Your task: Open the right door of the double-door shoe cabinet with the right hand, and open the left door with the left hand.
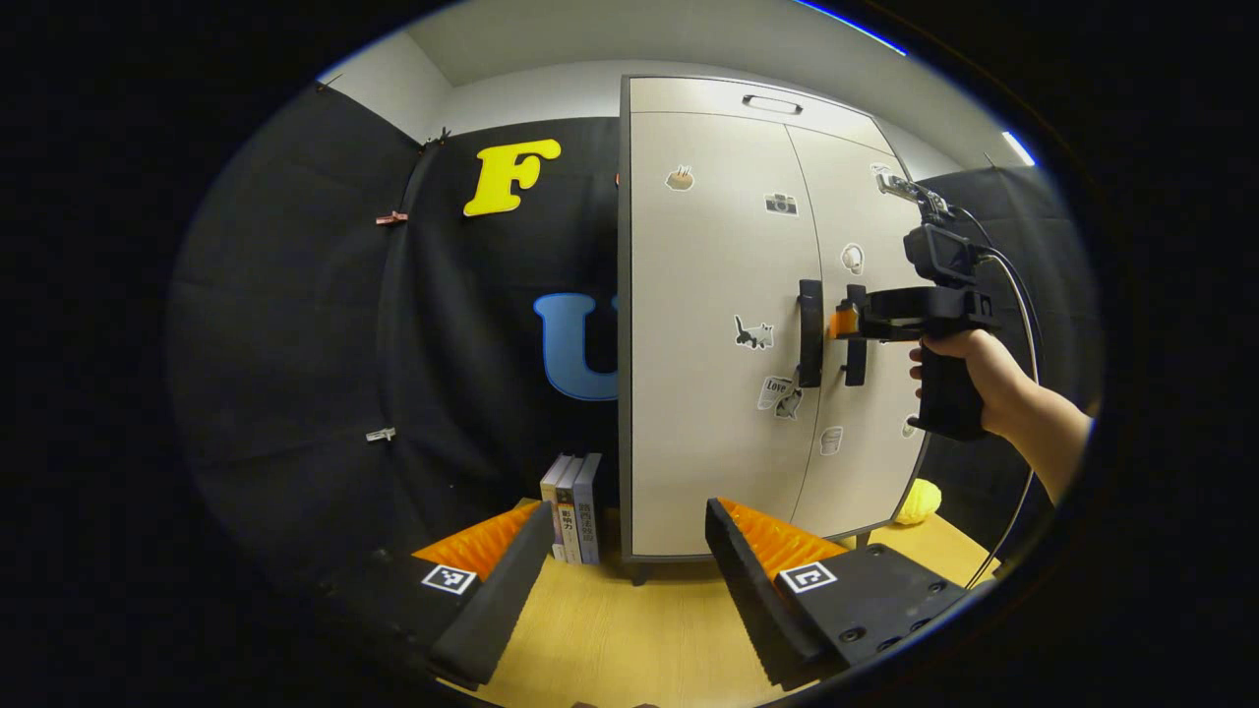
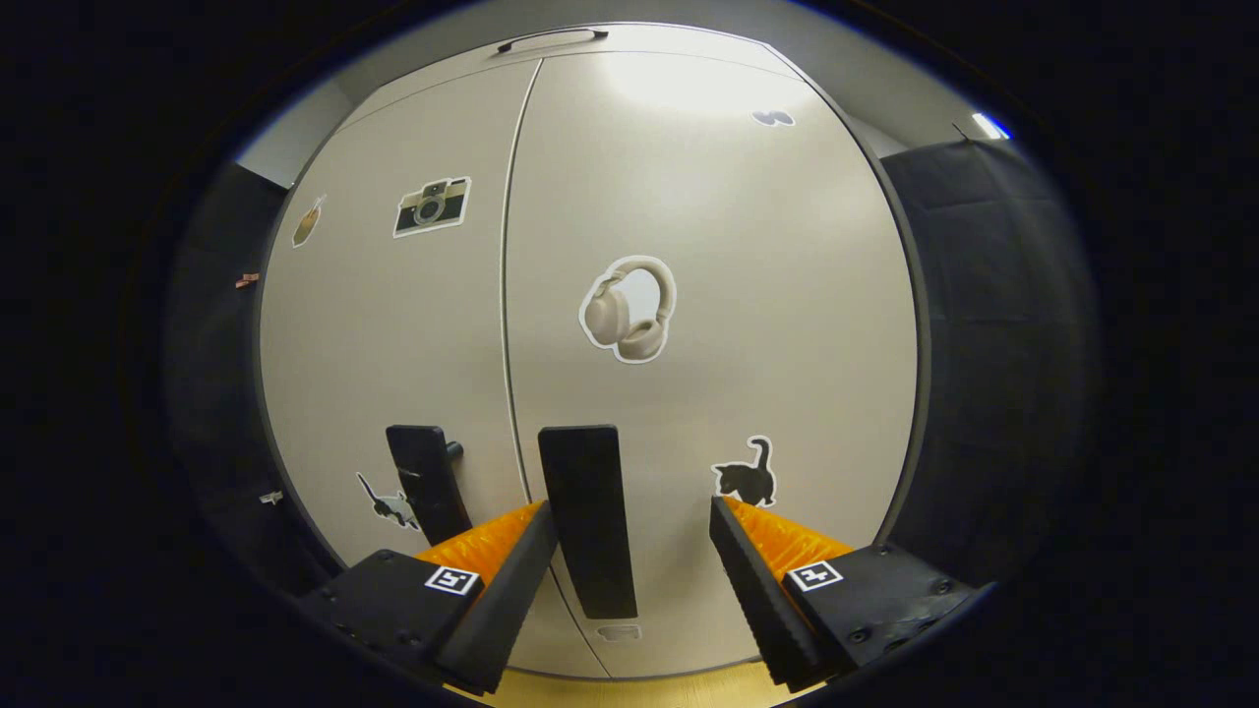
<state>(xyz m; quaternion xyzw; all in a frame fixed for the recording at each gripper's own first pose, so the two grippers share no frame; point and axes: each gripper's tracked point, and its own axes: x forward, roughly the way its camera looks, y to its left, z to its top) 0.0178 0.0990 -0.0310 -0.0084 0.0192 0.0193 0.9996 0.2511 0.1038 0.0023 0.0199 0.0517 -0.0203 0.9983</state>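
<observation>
On the wooden floor (image 1: 610, 629), the shoe cabinet (image 1: 728, 324) is standing upright, both doors closed, handles running vertically. A hand (image 1: 969, 359) is levelling the right gripper (image 2: 629, 536), jaws spread around the right door handle (image 2: 588, 516), not touching. Farther back, the left gripper (image 1: 629, 541) is hanging released.

Blk cloth walls (image 1: 295, 324), wood floor (image 1: 620, 629)

Wooden floor (image 1: 629, 629) bears shoe cabinet (image 1: 718, 324), books (image 1: 573, 506), yellow toy (image 1: 920, 501).

both doors of the shoe cabinet (image 1: 728, 324) are closed; the right gripper (image 1: 844, 324) is at the right door's handle (image 1: 856, 334).
</observation>
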